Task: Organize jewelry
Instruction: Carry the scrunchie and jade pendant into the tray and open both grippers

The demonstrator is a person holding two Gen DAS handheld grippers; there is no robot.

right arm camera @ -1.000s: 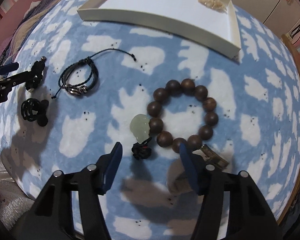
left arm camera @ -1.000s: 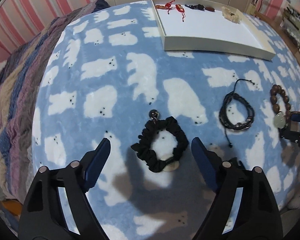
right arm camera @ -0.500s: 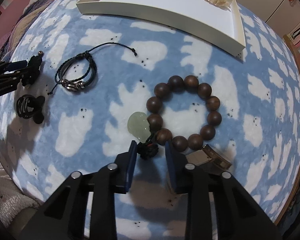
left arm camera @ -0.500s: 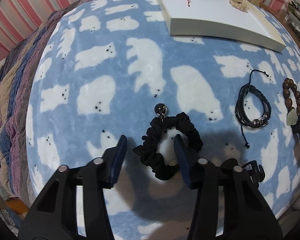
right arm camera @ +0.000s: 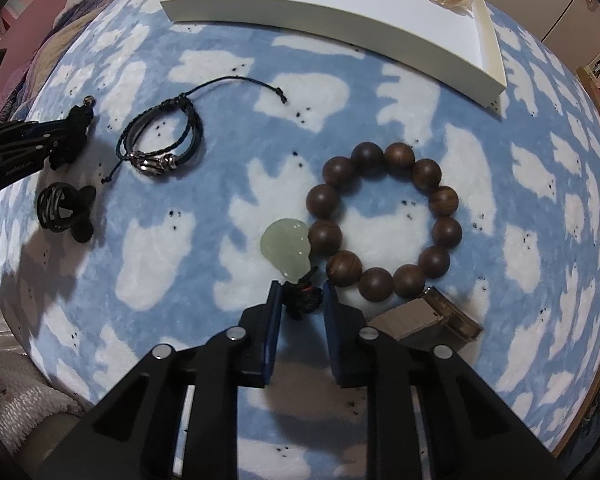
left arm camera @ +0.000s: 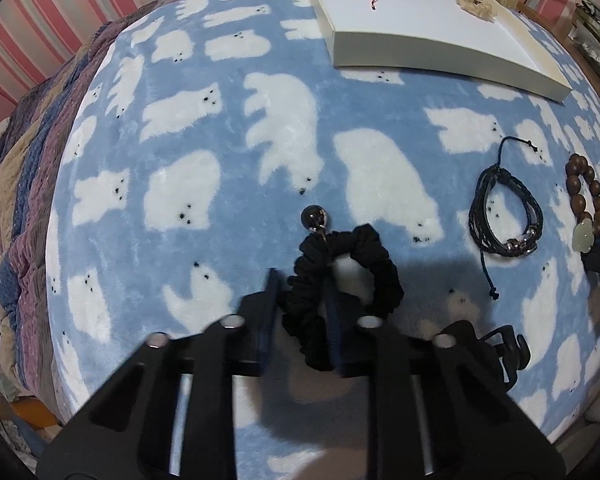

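Observation:
My left gripper [left arm camera: 302,284] points down at the bear-print blanket, its jaws closing with the left side of a black scrunchie [left arm camera: 384,276] pinched between the pads; a dark bead charm [left arm camera: 315,218] hangs off the scrunchie's far side. My right gripper [right arm camera: 301,296] is closing too, its pads against the black knot [right arm camera: 304,300] of a brown wooden bead bracelet [right arm camera: 440,200], just below its pale green pendant [right arm camera: 286,248]. Both pieces still lie on the blanket. A black braided bracelet [right arm camera: 160,148] lies between the two grippers.
A white tray [right arm camera: 488,40] at the far side holds red cord pieces, a dark piece and a cream piece along its back. A black claw clip [right arm camera: 64,212] lies near the left gripper. A small brown box [right arm camera: 432,320] sits beside the right gripper. A striped quilt lies left.
Both grippers' jaws went from wide apart to nearly together. The left one sank onto the scrunchie and pinched its band. The right one closed around the bracelet's knot.

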